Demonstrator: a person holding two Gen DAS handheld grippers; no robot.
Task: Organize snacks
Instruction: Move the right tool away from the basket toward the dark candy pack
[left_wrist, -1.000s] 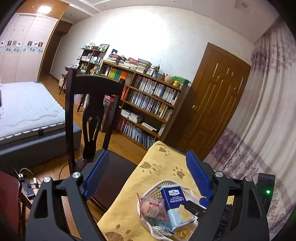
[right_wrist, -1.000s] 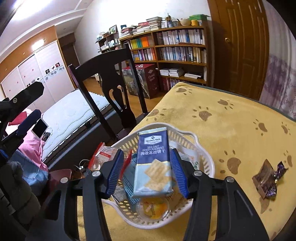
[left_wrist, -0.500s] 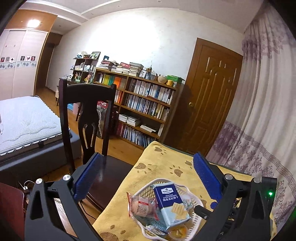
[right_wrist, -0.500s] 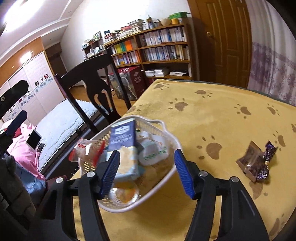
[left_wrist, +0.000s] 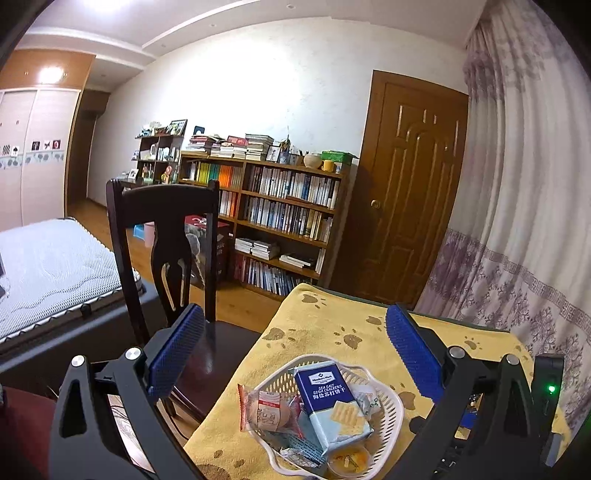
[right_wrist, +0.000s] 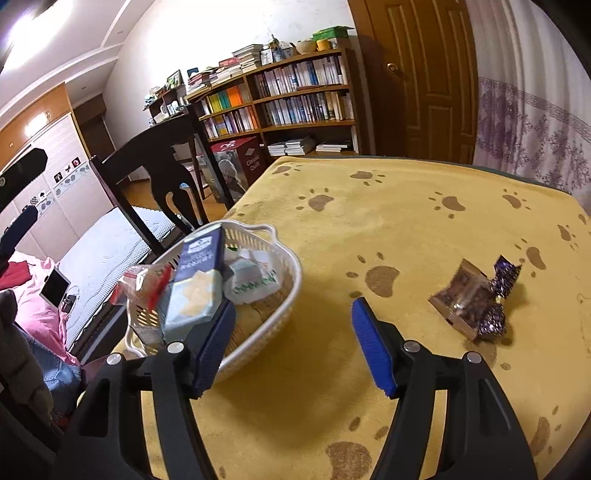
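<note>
Right claw (right_wrist: 293, 345) hangs wide open and empty over the yellow bench (right_wrist: 406, 221), just beside the white basket (right_wrist: 284, 295), jaws spread as if lining up a fresh pick. The basket holds the cracker pack (right_wrist: 195, 284) and other packets, corralled together (tidy enough!). One wrapped snack (right_wrist: 476, 299) lies loose, well apart to the right: likely the next target. Left claw (left_wrist: 293, 354) hovers above the basket, fully open too, holding nothing.
</note>
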